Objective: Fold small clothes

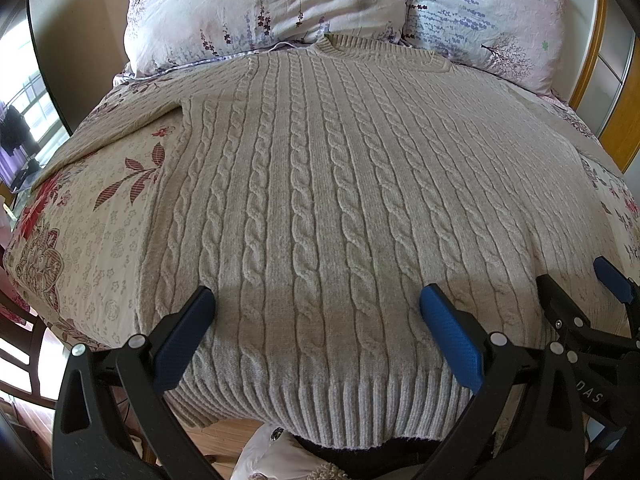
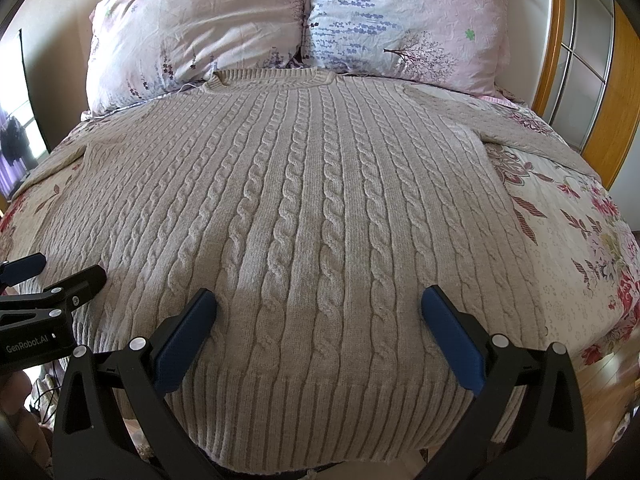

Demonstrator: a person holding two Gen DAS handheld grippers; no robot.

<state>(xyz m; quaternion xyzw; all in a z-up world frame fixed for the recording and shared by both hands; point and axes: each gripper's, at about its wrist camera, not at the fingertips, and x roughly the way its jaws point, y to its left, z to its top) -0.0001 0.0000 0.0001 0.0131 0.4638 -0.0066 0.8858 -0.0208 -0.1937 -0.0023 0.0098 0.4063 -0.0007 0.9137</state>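
Note:
A beige cable-knit sweater (image 1: 320, 184) lies flat and spread out on the bed, collar toward the pillows, ribbed hem hanging over the near edge; it also fills the right wrist view (image 2: 304, 208). My left gripper (image 1: 318, 300) is open and empty, hovering over the hem's left half. My right gripper (image 2: 319, 300) is open and empty over the hem's right half. The right gripper shows in the left wrist view (image 1: 576, 280), and the left gripper shows in the right wrist view (image 2: 68, 268). The sleeves stretch out to both sides.
A floral quilt (image 1: 100, 216) covers the bed. Two flowered pillows (image 2: 200, 36) (image 2: 404, 20) lean at the head. A wooden frame with glass (image 2: 588, 60) stands at the right. A window (image 1: 24, 92) is at the far left. The floor lies below the near edge.

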